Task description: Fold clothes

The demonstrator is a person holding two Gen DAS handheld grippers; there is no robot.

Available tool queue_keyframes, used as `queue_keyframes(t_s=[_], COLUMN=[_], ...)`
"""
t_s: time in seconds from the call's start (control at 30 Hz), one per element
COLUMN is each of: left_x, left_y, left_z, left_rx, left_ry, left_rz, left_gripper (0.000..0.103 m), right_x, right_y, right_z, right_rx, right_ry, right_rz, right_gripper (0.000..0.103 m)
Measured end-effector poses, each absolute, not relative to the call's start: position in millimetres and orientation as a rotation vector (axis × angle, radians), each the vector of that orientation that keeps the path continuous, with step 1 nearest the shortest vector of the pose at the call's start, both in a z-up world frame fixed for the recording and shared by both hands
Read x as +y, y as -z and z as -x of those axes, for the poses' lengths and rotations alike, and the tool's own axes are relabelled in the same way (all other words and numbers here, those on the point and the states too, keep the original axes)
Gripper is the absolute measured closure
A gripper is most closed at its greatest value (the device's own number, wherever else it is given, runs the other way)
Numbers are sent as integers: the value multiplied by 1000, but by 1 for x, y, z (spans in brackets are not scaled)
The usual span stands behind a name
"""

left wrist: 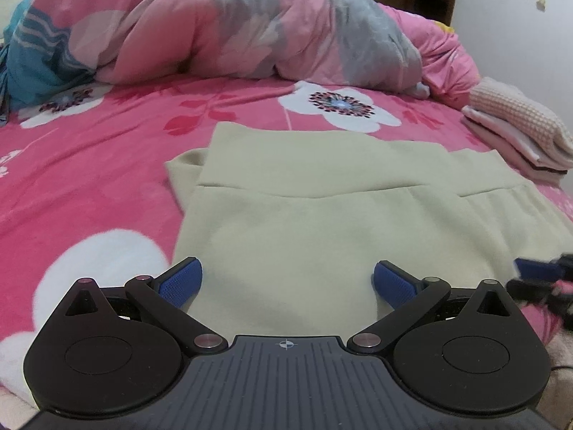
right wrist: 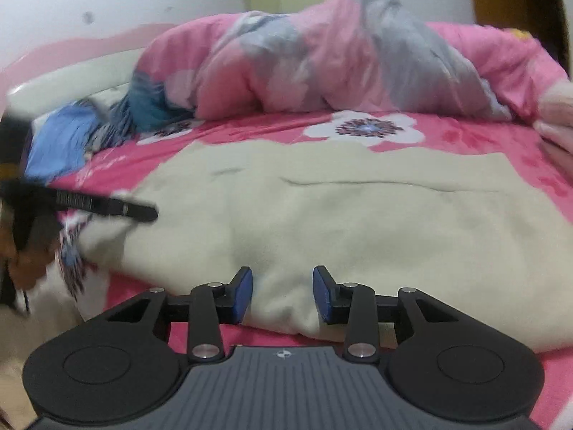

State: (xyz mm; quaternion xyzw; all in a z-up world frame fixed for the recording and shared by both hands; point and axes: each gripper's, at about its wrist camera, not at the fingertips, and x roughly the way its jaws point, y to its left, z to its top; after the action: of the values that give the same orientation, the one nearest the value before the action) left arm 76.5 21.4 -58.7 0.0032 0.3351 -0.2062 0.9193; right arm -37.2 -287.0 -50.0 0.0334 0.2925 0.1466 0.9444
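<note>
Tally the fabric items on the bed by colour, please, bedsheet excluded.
Cream: 1, the garment being folded
Pink and grey floral: 1, the bunched duvet
Pale pink: 1 folded stack; pieces within it cannot be counted
Blue striped: 1 cloth
Total: 4

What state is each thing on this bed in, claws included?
Cream garment: lying flat, partly folded.
Left claw: open wide over the garment's near edge, holding nothing.
Right claw: open, fingers either side of the garment's near edge.
Pink clothes stack: folded.
Quilt: bunched up.
</note>
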Motion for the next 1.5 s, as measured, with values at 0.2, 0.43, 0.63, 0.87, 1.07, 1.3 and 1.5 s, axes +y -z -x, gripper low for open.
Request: queue_keyframes(t_s=[0.2, 0.43, 0.63, 0.87, 1.07, 1.3, 1.5], left_x=[35, 52, 65, 85, 112, 123, 118], left_y=[57, 62, 63, 60, 55, 49, 39], left_z=[-78, -75, -75, -71, -67, -63, -58], left_rx=[690, 703, 698, 694, 669, 661, 647], left_ry=[371, 358, 328, 291, 206, 153, 153], left_rz=[3, 38, 66, 104, 175, 184, 175], left_gripper=[0, 0, 0, 0, 0, 0, 0], right_x=[-254, -211, -184, -170, -145, -126, -96], right_y=[12, 41, 29, 30, 35, 36, 96], right_z=[45, 19, 27, 2, 9, -1, -2], right_rx=[419, 590, 483, 593, 472, 495, 458], right_ry=[-387, -330, -461, -466, -534, -539, -624], right_rz=[13, 132, 175, 157, 184, 198, 301], right_gripper=[64, 65, 65, 65, 63, 65, 63])
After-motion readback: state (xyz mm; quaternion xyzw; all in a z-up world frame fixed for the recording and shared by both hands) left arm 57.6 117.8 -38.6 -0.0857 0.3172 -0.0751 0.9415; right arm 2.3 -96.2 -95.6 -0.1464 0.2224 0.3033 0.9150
